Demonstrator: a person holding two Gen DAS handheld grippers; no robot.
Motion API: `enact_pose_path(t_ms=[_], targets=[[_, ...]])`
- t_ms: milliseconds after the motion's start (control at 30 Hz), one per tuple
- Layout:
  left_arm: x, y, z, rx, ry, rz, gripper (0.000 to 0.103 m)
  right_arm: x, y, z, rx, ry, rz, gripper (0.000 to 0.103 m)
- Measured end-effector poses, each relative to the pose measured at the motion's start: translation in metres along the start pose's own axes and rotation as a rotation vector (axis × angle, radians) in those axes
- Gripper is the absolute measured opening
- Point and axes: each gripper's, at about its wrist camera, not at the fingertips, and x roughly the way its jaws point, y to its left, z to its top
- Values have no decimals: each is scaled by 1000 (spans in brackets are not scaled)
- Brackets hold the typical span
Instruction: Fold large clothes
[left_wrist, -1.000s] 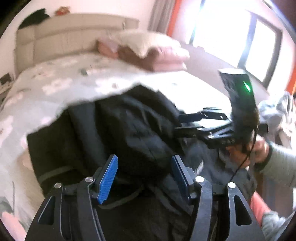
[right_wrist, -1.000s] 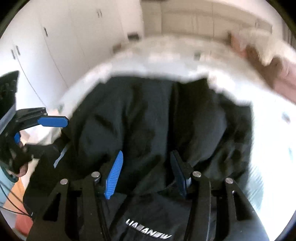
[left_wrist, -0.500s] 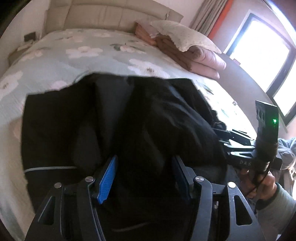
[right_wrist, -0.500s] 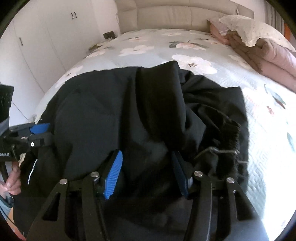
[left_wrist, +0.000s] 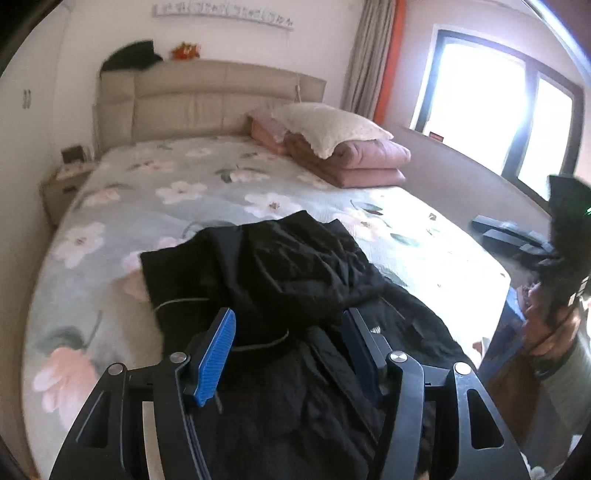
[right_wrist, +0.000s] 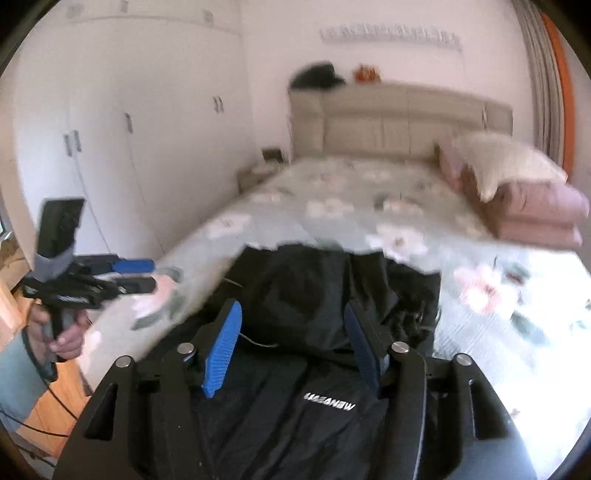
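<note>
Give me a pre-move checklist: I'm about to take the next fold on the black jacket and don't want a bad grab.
1. Left gripper open, nothing between the pads: ok.
2. Right gripper open, nothing held: ok.
3. Black jacket flat and smooth: not ok, it lies bunched and creased.
4. Jacket wholly on the bed: cannot tell, its near end runs out of view under the grippers.
5. Folded pink blankets apart from the jacket: ok.
6. Right wrist view sharp enough to pick a hem: not ok, motion-blurred.

left gripper jaws apart over black garment, crumpled on floral bed; right gripper at right edge, blurred
</note>
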Motion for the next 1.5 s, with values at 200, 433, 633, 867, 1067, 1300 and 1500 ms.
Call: enact_pose_path(t_ms=[200, 433, 633, 867, 1067, 1300, 1500], targets=[[-42, -9, -55, -61, 16, 39, 63, -48, 15, -38, 103, 8, -72, 94], [-36, 29, -139, -269, 148, 170, 63, -7, -23, -131, 271, 217, -202, 93], [-8, 86, -192, -538, 248, 191, 63, 10, -79, -192, 475, 321, -276, 75], [20, 87, -229, -609, 350, 195, 63, 2, -135, -232, 587, 385, -323, 75], [23, 79, -236, -570, 365, 222, 44, 15, -150, -251, 574, 444, -340, 75], [19, 79, -239, -583, 358, 202, 34, 24, -153, -275, 614, 474, -357, 63], [18, 85, -243, -604, 365, 180, 34, 17, -148, -276, 586, 484, -309, 48]])
